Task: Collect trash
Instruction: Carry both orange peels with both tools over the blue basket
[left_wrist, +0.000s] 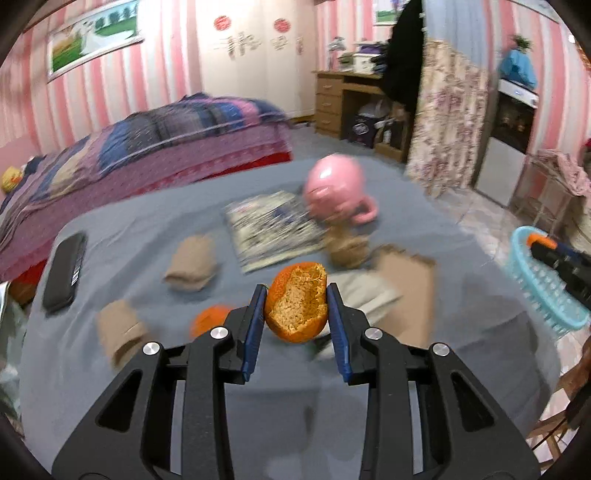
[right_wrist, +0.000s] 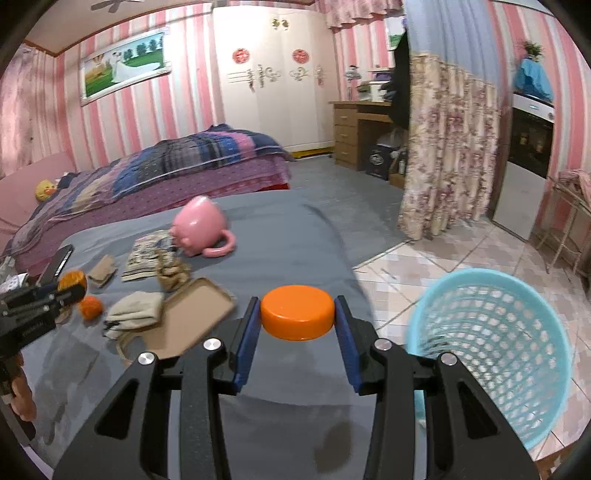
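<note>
The left gripper (left_wrist: 296, 314) clamps an orange peel (left_wrist: 297, 301) above the table's (left_wrist: 155, 236) near edge. The right gripper (right_wrist: 297, 319) pinches an orange lid (right_wrist: 297, 316) over the right edge, beside the blue basket (right_wrist: 491, 347) on the floor.

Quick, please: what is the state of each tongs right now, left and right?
Left tongs: closed on an orange peel.
Right tongs: closed on an orange lid.
</note>
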